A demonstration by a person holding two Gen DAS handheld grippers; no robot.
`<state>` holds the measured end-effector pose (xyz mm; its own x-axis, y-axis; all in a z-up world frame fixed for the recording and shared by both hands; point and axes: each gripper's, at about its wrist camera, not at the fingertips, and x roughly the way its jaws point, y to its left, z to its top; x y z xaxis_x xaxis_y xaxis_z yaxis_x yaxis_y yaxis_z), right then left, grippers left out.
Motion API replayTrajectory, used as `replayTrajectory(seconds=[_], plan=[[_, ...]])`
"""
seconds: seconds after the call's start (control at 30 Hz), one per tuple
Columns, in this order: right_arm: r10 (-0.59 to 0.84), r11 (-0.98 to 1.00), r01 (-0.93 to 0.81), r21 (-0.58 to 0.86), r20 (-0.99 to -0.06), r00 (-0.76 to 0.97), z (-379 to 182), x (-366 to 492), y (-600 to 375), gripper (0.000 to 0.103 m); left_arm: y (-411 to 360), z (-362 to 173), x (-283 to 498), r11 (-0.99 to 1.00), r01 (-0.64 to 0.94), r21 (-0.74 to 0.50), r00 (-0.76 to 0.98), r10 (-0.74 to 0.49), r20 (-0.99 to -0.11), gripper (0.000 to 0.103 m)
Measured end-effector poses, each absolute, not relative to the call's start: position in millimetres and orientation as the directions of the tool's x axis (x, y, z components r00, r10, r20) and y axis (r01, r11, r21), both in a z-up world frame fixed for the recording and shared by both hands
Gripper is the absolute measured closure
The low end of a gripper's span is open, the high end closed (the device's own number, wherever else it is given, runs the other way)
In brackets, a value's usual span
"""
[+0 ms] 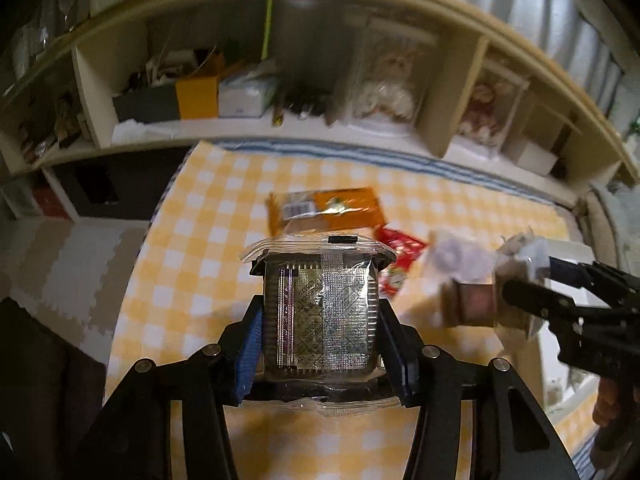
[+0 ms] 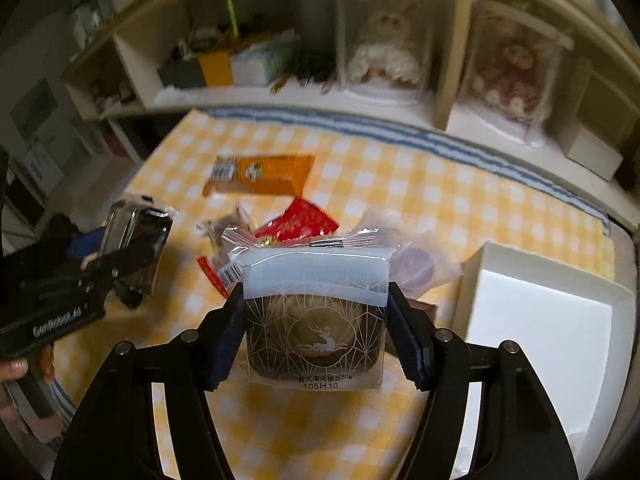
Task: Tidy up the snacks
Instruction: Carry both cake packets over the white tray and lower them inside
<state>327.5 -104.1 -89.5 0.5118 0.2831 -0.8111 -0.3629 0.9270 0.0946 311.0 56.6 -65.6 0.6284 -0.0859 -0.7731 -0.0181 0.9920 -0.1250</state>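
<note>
**Both jaws loaded; white box lies nearest your right hand**

Your left gripper [image 1: 320, 316] has its jaws closed on a clear-wrapped pastry with an oxygen-absorber sachet [image 1: 320, 312], gripped across its sides and held clear of the checked bench [image 1: 192, 216]. Your right gripper [image 2: 316, 332] has its jaws closed on a deer-printed pastry pack [image 2: 316, 320], likewise held above the cloth. Neither pack touches the bench.

The open white box [image 2: 540, 320] sits just right of the right jaws, near edge beside the held pack. From the left wrist view your right gripper stands between your left gripper and that side of the bench, so you are judged to reach the box first with your right hand.

An orange packet [image 2: 264, 172], a red packet [image 2: 300, 220] and a clear bag with a purple piece [image 2: 412, 266] lie loose on the bench beyond both jaws
</note>
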Motion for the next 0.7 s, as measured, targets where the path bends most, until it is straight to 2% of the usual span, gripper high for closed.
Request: replayTrajectory(seconds=[0.33, 0.7], plan=[[0.282, 0.950, -0.284, 0.129, -0.744, 0.605, -43, 300, -148, 0.036, 36, -14, 255, 0.986, 0.051, -0.157, 0.711, -0.146, -0.687, 0.051], [0.237, 0.971, -0.178, 0.157, -0.688, 0.686, -6, 254, -221, 0.036, -17, 28, 212, 0.968, 0.173, -0.183, 0.733, -0.251, -0.632, 0.051]])
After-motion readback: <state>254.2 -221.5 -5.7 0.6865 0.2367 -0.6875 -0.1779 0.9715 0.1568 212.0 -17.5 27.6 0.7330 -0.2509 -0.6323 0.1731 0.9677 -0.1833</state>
